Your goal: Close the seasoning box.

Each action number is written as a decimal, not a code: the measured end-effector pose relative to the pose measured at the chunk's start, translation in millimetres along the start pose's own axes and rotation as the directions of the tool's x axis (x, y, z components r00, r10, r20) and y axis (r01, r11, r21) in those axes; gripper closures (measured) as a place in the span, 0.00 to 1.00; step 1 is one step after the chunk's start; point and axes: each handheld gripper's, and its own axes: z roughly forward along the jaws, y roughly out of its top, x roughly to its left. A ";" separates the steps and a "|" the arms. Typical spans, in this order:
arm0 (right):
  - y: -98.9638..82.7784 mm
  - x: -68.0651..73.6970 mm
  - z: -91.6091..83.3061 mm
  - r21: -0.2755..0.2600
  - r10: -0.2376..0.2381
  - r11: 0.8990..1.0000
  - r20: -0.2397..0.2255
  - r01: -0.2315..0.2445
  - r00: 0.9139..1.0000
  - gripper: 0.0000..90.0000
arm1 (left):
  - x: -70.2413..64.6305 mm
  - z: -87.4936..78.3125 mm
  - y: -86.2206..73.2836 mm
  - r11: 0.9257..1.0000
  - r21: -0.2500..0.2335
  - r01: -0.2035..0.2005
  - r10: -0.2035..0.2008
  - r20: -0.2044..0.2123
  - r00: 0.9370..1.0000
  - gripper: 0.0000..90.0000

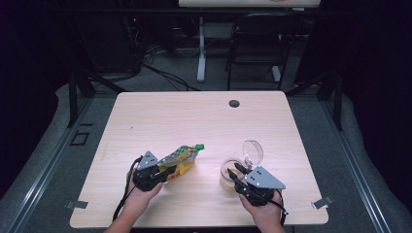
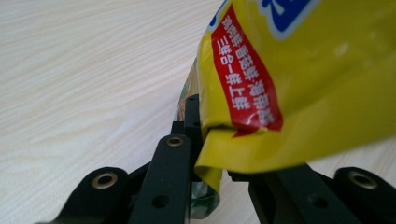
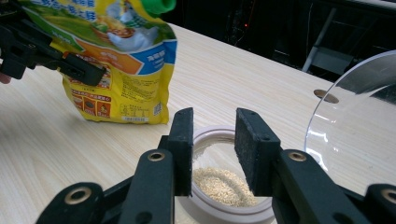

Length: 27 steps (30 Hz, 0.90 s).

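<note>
Dark room all around, a black chair (image 1: 256,43) and a desk leg beyond, and out front the pale wooden table (image 1: 194,116) takes the light. Biggest item on it is the yellow spouted pouch (image 1: 180,160), lying low at the near left with its green cap (image 1: 199,146) pointing away toward the middle. The left gripper (image 1: 167,170) has it by the bottom end; in the left gripper view the crumpled yellow edge (image 2: 243,154) sits between the jaws, which look clamped on it, though the right pad is hidden behind the foil. To the right stands the small jar (image 1: 228,174), open, grains (image 3: 224,185) lying low in it, its clear hinged lid (image 1: 252,151) tipped back so the mouth stays free. The right gripper (image 1: 237,171) sits at the jar's rim, jaws partly apart either side of the near wall (image 3: 212,140); whether the pads press on it I cannot tell. My read: steadying the jar for a pour.
</note>
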 end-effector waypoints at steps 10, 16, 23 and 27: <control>-0.2 3.0 1.9 -0.001 -0.002 1.000 -0.006 0.002 1.000 0.76 | 7.0 -6.0 -9.1 0.999 -0.023 0.038 -0.038 -0.002 0.999 0.85; -0.9 2.2 2.2 0.003 0.002 1.000 -0.009 -0.002 1.000 0.76 | 11.0 -9.3 -12.0 0.998 -0.042 0.054 -0.054 0.003 0.999 0.83; -1.3 2.1 2.3 0.007 0.000 1.000 -0.011 0.000 1.000 0.76 | 16.2 -13.6 -14.5 0.994 -0.075 0.075 -0.075 0.001 0.997 0.79; -1.4 2.2 2.5 0.010 -0.002 1.000 -0.015 0.002 1.000 0.76 | 18.0 -15.0 -15.7 0.993 -0.092 0.078 -0.078 0.009 0.997 0.79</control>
